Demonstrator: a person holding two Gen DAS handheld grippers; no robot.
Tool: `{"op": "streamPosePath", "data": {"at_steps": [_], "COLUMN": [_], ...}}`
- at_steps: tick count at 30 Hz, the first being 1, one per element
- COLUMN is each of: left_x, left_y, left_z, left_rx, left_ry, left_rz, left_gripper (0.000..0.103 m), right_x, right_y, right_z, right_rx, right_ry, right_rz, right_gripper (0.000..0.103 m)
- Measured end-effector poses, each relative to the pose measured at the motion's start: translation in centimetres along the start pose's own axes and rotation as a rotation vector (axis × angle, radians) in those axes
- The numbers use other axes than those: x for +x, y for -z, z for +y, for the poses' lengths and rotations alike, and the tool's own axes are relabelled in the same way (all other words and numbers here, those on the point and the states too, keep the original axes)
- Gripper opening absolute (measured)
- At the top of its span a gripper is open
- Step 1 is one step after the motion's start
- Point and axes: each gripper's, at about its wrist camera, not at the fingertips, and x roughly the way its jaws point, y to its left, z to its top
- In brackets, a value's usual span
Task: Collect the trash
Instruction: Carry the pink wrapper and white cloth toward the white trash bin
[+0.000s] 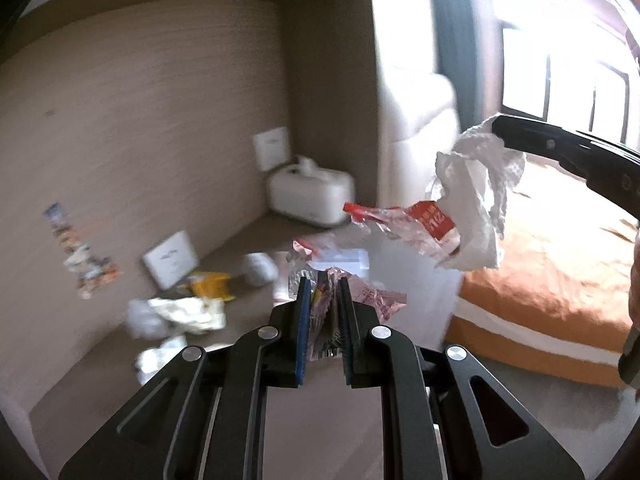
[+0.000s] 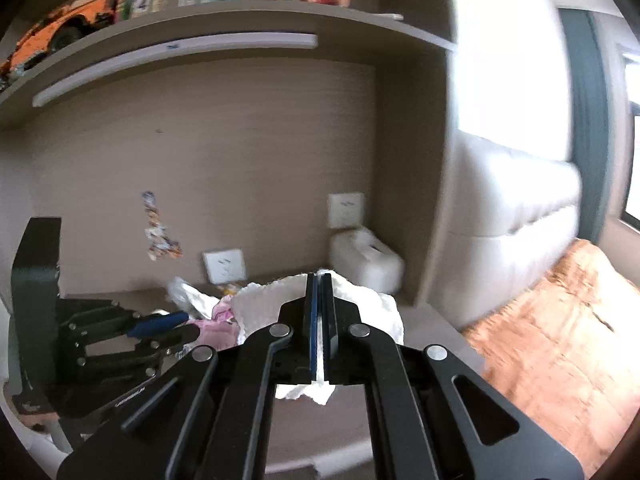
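From my feed, the litter on the tabletop smeared into pale blobs; I couldn't name the yellow scrap. The right tool ran off the frame's right edge, its tip buried in a white tissue. The wrapper's print was unreadable. The shelf's orange toy car was cropped.

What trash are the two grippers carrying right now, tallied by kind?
Foil wrappers: 2, a pink-printed wrapper in the left gripper and a red wrapper hanging with the right gripper's load
White tissue: 1, in the right gripper
Total: 3
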Motion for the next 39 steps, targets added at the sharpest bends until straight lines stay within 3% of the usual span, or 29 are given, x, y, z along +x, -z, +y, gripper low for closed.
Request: {"op": "streamPosePath", "data": {"at_steps": [8, 15, 26, 39], "left_x": [5.3, 9.9, 20.5, 36.1], "left_y": [0.8, 4.3, 13.6, 28.6], "left_z": [-9.3, -17.4, -24.8, -30.5], "left_rx": [0.1, 0.205, 0.284, 0.319], "left_ry": [0.263, 0.421, 0.536, 0.531], "left_rz": [0.074, 0.175, 0.37, 0.509], "left_gripper": [0.013, 0.013, 0.013, 0.013], "right_x": [-3.1, -3.0, 3.5, 14.0], "right_y": [5.3, 11.7, 26.0, 45.6], "right_z": [-6.2, -11.4, -17.1, -19.6], "right_rx": [0.112, 0.246, 0.361, 0.4], "right_ry": [0.164, 0.243, 0.263, 0.183], "right_rz": [0.091, 0.198, 0.393, 0.579], "right_gripper": [0.002, 0.002, 0.003, 0.003]}}
